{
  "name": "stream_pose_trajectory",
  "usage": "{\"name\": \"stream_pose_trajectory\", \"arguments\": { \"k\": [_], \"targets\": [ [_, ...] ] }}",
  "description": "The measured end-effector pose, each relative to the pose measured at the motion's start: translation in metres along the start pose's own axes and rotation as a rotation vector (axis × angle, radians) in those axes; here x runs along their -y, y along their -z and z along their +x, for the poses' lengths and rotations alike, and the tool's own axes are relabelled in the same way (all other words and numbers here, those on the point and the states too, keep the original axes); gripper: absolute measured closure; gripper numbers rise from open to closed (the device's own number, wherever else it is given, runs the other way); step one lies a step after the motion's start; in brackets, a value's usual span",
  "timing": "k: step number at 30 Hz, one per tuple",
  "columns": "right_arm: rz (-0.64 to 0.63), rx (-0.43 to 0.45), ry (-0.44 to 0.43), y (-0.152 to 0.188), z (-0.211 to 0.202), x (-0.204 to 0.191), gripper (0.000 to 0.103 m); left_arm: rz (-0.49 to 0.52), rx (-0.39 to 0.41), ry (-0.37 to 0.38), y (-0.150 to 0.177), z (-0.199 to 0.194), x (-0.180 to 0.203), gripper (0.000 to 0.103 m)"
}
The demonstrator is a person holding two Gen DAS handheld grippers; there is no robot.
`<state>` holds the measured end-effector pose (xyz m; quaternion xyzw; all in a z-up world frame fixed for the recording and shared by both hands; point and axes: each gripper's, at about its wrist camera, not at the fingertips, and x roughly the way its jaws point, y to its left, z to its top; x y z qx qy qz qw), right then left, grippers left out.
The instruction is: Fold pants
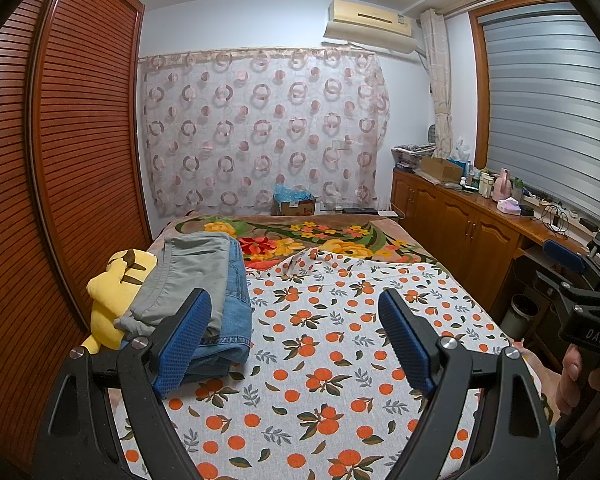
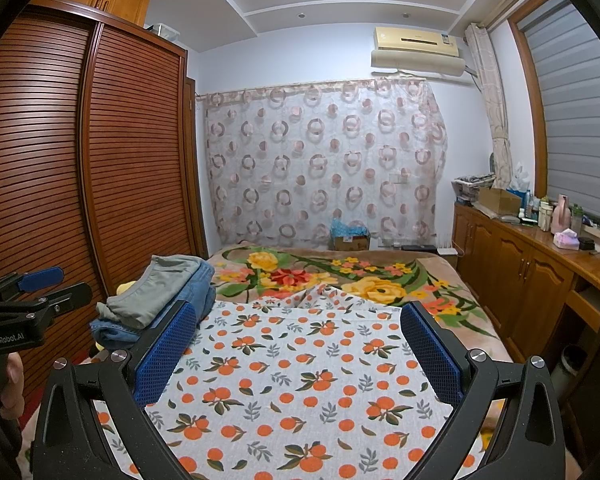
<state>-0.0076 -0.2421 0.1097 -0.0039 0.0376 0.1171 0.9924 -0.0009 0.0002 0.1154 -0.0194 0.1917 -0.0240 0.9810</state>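
Observation:
Folded grey pants (image 1: 192, 276) lie on top of folded blue jeans (image 1: 236, 320) at the left side of the bed; the stack also shows in the right wrist view, grey pants (image 2: 156, 288) over jeans (image 2: 196, 292). My left gripper (image 1: 294, 340) is open and empty above the orange-print sheet (image 1: 320, 380), its left finger just in front of the stack. My right gripper (image 2: 296, 344) is open and empty over the same sheet (image 2: 300, 380), to the right of the stack. Each gripper shows at the other view's edge, hand-held.
A yellow plush toy (image 1: 112, 292) lies left of the stack against the brown louvred wardrobe (image 1: 60, 160). A floral blanket (image 1: 320, 240) covers the far bed. A wooden cabinet with clutter (image 1: 480, 216) runs along the right. A bin (image 1: 520, 312) stands beside the bed.

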Motion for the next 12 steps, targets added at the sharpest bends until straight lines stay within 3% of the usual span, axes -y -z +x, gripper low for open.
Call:
{"name": "stream_pose_trajectory", "arguments": {
  "k": [12],
  "targets": [
    [0.000, 0.001, -0.001, 0.0006, -0.0010, -0.0003, 0.001, 0.002, 0.000, -0.001, -0.0005, -0.0002, 0.0010, 0.017]
  ]
}}
